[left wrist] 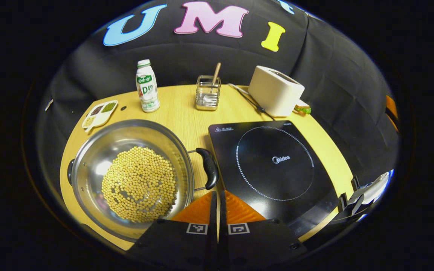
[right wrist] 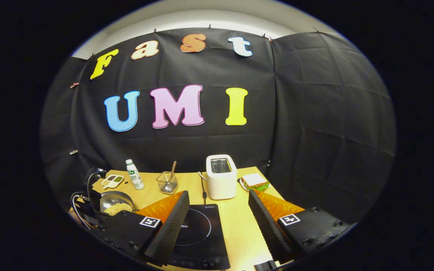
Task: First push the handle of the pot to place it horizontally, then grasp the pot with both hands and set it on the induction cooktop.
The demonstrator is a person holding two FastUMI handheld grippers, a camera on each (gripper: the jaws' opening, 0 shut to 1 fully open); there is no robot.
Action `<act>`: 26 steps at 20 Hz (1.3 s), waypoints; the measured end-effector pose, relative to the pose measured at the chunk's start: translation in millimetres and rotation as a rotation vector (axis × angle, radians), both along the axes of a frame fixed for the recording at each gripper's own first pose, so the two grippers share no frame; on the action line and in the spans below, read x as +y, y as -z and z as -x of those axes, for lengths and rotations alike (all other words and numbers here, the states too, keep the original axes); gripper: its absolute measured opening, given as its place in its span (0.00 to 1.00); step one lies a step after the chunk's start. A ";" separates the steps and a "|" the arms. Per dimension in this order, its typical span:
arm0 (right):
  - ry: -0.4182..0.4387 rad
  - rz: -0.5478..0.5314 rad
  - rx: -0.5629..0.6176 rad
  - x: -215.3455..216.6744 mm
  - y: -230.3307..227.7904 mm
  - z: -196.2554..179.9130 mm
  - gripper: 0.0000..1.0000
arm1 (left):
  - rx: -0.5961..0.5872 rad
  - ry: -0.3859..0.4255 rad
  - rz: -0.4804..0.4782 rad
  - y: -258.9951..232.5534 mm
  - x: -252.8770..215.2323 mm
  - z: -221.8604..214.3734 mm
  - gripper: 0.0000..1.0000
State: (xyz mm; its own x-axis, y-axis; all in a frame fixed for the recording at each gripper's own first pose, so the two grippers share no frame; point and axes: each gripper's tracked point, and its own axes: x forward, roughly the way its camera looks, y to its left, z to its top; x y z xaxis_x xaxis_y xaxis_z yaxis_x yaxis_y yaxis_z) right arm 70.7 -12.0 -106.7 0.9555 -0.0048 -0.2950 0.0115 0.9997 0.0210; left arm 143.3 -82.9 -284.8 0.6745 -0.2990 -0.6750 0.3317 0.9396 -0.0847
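The steel pot [left wrist: 132, 177] — holding a heap of yellow beans [left wrist: 138, 184] — sits on the left of the wooden bench [left wrist: 179, 113], its black handle [left wrist: 208, 167] beside the cooktop [left wrist: 273, 169] edge. The left gripper [left wrist: 217, 205] hovers just below that handle, jaws nearly closed on nothing. The right gripper [right wrist: 217, 210] hangs above the cooktop, jaws wide apart and empty. Bottle [left wrist: 147, 86], utensil holder [left wrist: 207, 92] and toaster [left wrist: 275, 90] line the back — black cloth walls behind.

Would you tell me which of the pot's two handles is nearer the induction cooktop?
The long looped handle on the pot sits beside the induction cooktop; the stubby handle is on the far rim.
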 end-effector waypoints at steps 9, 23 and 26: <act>-0.241 -0.049 0.158 136.9 43.9 -17.1 0.99 | -0.228 -0.100 0.063 -112.2 87.5 26.5 0.78; -0.387 -0.085 0.435 283.5 152.9 -51.8 0.99 | -0.270 -0.319 0.034 -92.5 277.8 -15.2 0.96; -0.400 -0.074 0.548 288.6 196.6 -40.7 0.99 | -0.278 -0.305 0.083 -80.9 285.3 -31.5 0.95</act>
State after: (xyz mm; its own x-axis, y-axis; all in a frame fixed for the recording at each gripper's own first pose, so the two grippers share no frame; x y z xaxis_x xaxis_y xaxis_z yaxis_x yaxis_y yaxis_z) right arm 111.4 276.6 -303.3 0.5923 0.3565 -0.7226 -0.3300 0.9254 0.1861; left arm 174.9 202.4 -203.9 0.8936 -0.1032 -0.4369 0.0603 0.9920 -0.1109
